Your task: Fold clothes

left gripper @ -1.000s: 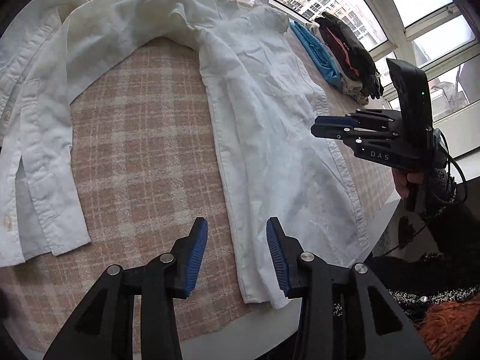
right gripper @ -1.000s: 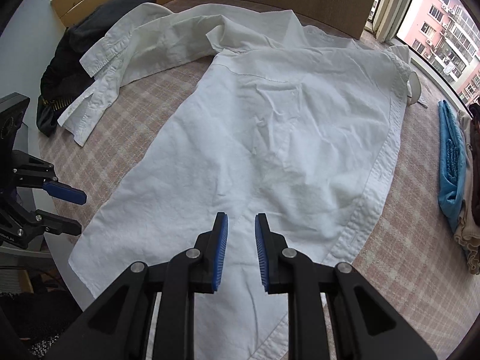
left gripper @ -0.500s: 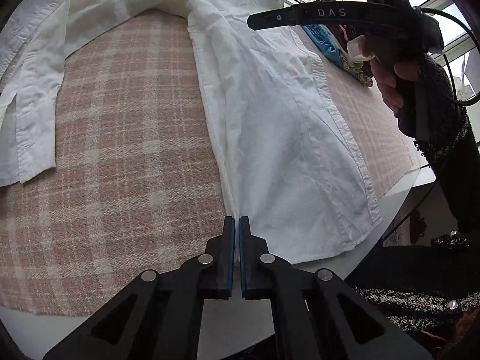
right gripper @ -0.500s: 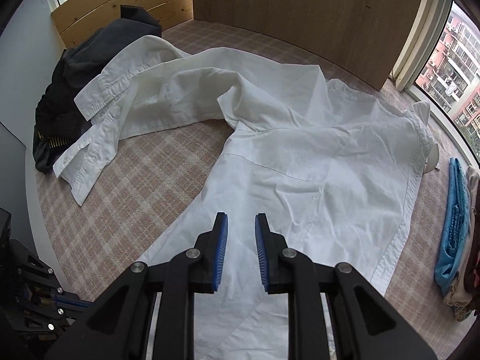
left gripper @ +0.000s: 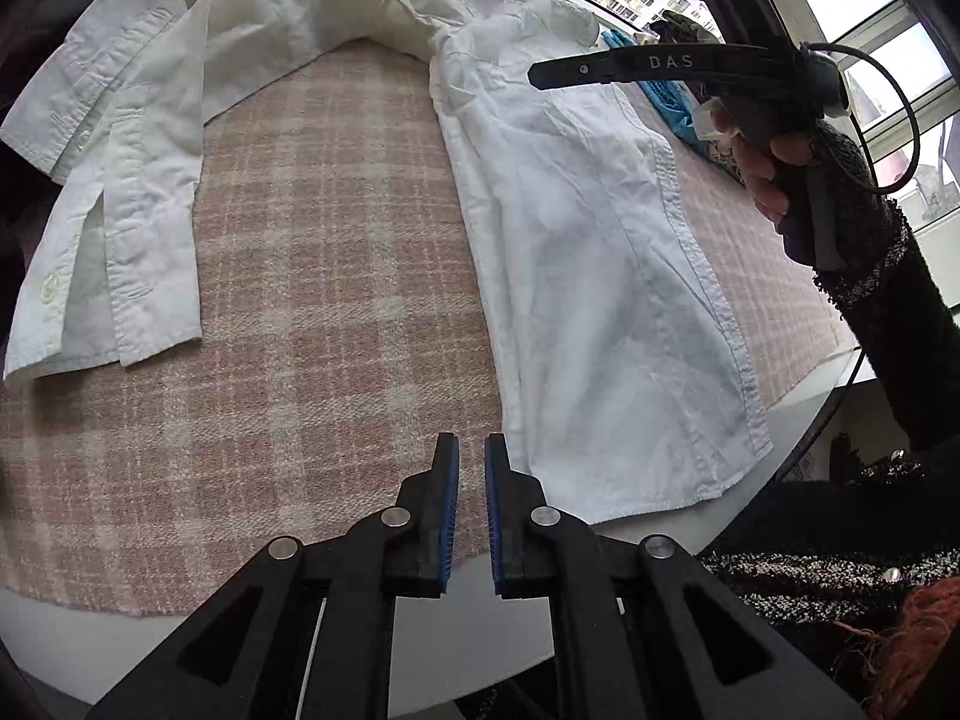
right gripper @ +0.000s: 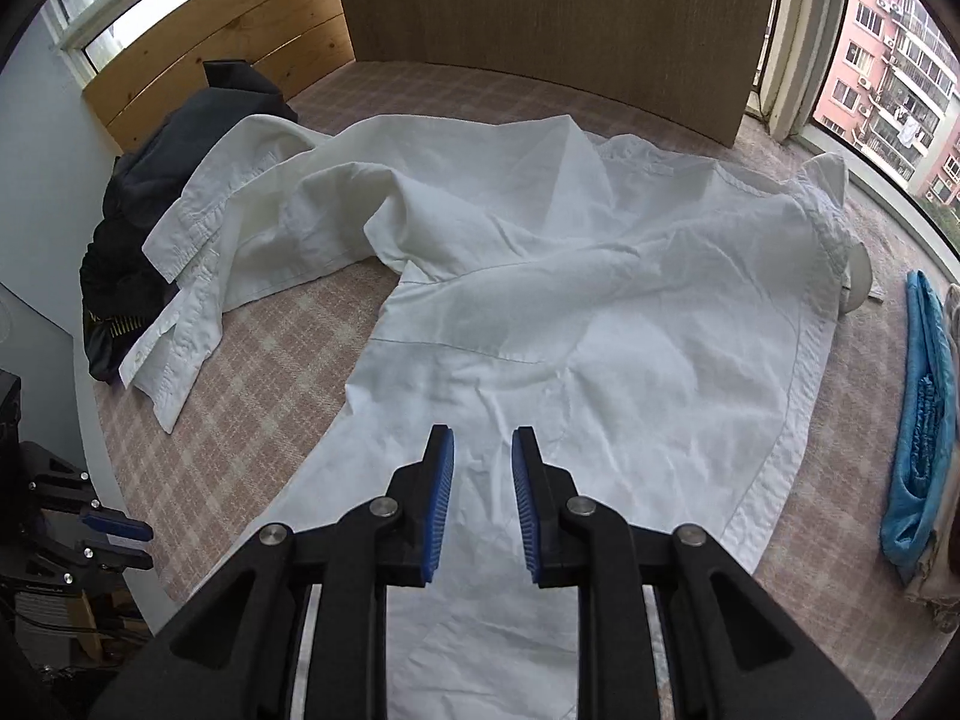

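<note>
A white long-sleeved shirt (left gripper: 588, 252) lies spread on a pink plaid cloth (left gripper: 312, 312), body on the right, both sleeves (left gripper: 138, 192) swept to the left. My left gripper (left gripper: 471, 450) hovers near the shirt's lower left hem; its jaws are opening, a narrow gap shows and nothing is between them. In the right wrist view the shirt (right gripper: 600, 312) fills the middle. My right gripper (right gripper: 483, 450) hangs above the shirt's body, jaws opening, holding nothing. The right gripper (left gripper: 540, 73) also shows side-on in the left wrist view, held by a hand (left gripper: 768, 174).
A blue folded garment (right gripper: 918, 432) and other folded clothes lie at the right by the window. A dark heap of clothing (right gripper: 138, 222) sits at the far left. The table's white edge (left gripper: 420, 648) runs close below my left gripper. A wooden panel (right gripper: 540, 12) stands behind.
The left jaws went from wide apart to shut at the shirt's hem, then parted a little and drew back. The right gripper moved up the shirt towards the collar and its jaws widened.
</note>
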